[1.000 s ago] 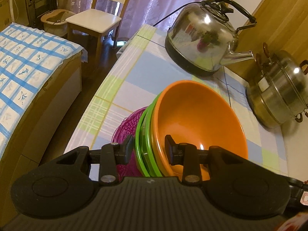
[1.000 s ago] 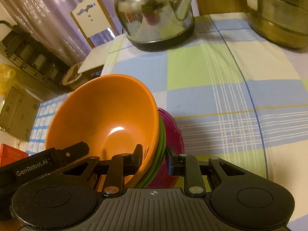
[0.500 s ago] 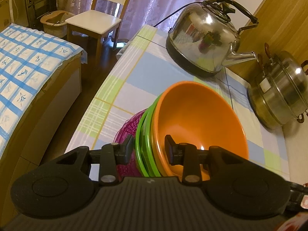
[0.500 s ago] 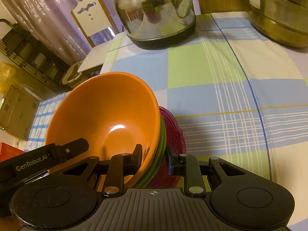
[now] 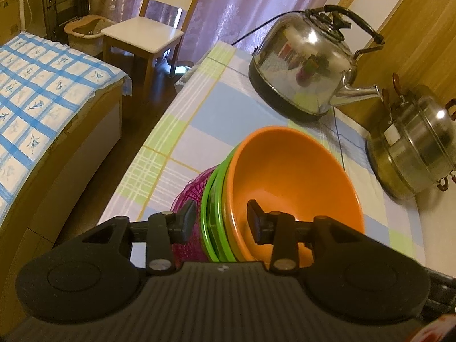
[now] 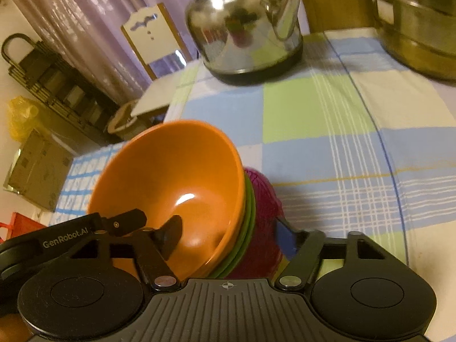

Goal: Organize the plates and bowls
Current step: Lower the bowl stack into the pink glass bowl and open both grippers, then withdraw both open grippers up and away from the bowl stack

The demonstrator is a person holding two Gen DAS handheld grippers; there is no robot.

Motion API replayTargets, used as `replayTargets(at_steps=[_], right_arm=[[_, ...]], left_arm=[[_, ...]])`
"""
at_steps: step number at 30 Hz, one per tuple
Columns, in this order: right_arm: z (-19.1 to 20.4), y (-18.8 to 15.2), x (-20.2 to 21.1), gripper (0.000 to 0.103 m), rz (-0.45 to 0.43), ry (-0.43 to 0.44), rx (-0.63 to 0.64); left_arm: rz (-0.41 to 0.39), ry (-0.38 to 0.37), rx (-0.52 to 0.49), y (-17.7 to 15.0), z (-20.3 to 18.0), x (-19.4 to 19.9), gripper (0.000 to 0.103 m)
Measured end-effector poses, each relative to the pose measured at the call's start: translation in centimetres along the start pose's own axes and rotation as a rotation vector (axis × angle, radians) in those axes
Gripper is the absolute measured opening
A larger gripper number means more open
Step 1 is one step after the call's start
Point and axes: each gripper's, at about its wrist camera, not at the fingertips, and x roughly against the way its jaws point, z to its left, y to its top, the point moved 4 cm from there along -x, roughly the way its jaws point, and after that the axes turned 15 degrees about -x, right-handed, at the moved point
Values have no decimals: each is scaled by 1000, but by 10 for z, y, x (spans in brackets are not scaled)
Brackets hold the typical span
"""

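Both views sit low and very close behind their own jaws, looking forward and down across the checked counter (image 5: 199, 108). The left wrist camera faces along the counter's left edge, taking in the bed (image 5: 42, 85) and chair (image 5: 142, 31) on the left. The right wrist camera looks from the opposite side of the orange bowl (image 6: 171, 182). The 2 views share that bowl, the far kettle (image 5: 307, 68) and the steel pot (image 6: 413, 22).
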Motion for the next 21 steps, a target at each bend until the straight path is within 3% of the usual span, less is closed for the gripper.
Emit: replayTargets(at_steps=[8, 13, 21], right_arm=[[-7, 3, 28, 72, -32, 20, -25], [-12, 2, 48, 74, -43, 25, -35], [-18, -11, 82, 76, -51, 26, -31]], left_arm=[[-52, 11, 18, -2, -3, 32, 54], [-86, 13, 18, -8, -8, 62, 74], [-113, 58, -9, -30, -20, 105, 88]])
